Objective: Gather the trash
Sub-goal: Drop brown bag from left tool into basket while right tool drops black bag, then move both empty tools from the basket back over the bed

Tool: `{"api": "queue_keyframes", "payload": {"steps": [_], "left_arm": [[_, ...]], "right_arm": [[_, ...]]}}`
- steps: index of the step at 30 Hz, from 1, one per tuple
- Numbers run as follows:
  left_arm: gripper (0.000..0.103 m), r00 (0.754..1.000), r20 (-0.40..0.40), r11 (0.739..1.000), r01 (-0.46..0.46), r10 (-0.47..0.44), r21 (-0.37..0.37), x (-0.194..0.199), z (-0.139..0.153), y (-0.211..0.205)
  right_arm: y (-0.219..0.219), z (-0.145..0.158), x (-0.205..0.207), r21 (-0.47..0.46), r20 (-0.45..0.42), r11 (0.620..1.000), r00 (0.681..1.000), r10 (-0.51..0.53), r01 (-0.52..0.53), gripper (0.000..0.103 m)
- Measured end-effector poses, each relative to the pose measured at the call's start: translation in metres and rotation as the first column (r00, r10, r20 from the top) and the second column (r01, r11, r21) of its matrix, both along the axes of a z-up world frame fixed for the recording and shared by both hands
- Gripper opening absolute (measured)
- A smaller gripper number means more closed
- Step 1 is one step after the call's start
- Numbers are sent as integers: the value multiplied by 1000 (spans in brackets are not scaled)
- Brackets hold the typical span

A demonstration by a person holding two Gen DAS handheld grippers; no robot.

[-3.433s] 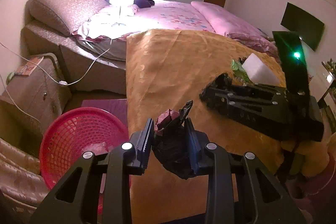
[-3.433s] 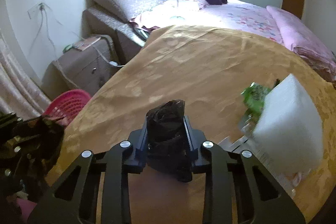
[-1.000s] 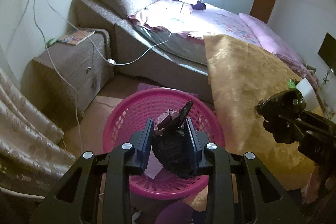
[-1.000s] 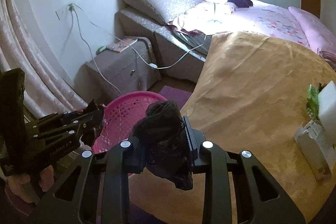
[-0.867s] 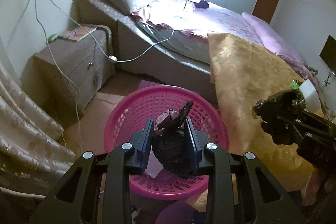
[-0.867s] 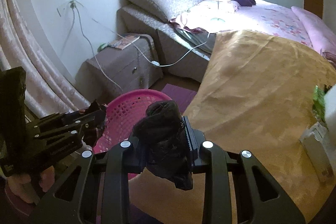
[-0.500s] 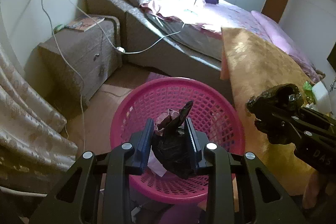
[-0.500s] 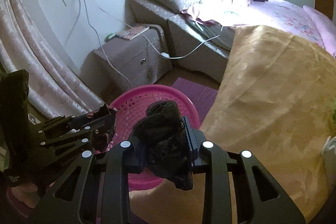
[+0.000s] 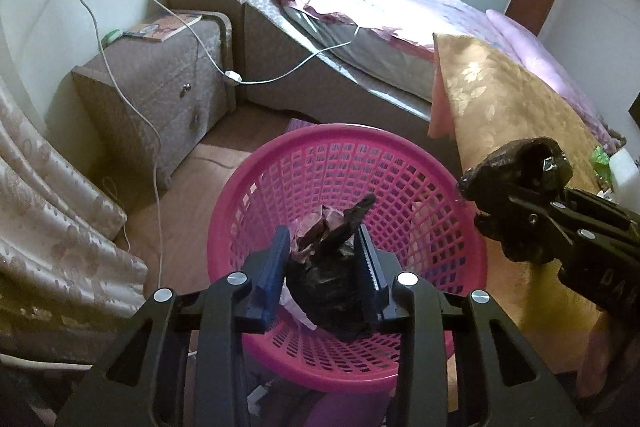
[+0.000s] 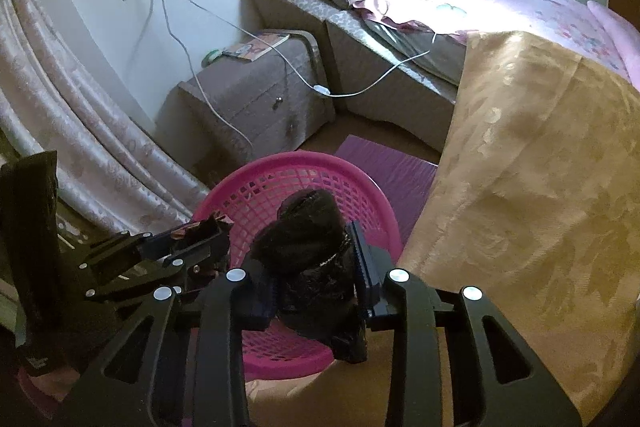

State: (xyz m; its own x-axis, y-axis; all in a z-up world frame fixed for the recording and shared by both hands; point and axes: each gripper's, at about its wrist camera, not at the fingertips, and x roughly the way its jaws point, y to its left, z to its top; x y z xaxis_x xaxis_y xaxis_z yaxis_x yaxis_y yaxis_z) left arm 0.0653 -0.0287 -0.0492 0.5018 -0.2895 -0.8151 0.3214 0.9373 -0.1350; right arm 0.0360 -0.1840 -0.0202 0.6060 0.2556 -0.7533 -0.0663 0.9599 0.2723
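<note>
A pink mesh basket stands on the floor below both grippers. My left gripper hangs over its opening, its jaws opening around a crumpled black bag with pinkish paper, which still sits between the pads. My right gripper is above the basket's near rim. Its jaws are opening too, with a black plastic wad still wedged between them. In the left wrist view the right gripper comes in from the right at the rim. In the right wrist view the left gripper sits at the left rim.
A gold-clothed table edges the basket on the right, with a white box and green wrapper far along it. A nightstand, a trailing white cable, a curtain and the bed surround the basket. A purple mat lies behind it.
Both grippers have come lower and closer over the pink basket, which now fills more of each view. Their jaws have parted slightly, and the black trash stays between them.
</note>
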Motion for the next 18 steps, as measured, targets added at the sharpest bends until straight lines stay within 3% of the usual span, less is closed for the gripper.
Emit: {"api": "queue_keyframes", "payload": {"steps": [3,9,18], "left_arm": [[43,1000,1,1000,-8,8,-3,0,0,1],[55,1000,9,1000,-22,22,-1,-1,3,2],[64,998,46,999,-39,38,7,-5,11,3]], "right_arm": [[-1,1,-1,8,4,1000,1000,-8,8,45],[-5,2,-5,17,11,1000,1000,-21,21,49],[-15,6,-20,24,29,999,998,-49,48,51]]}}
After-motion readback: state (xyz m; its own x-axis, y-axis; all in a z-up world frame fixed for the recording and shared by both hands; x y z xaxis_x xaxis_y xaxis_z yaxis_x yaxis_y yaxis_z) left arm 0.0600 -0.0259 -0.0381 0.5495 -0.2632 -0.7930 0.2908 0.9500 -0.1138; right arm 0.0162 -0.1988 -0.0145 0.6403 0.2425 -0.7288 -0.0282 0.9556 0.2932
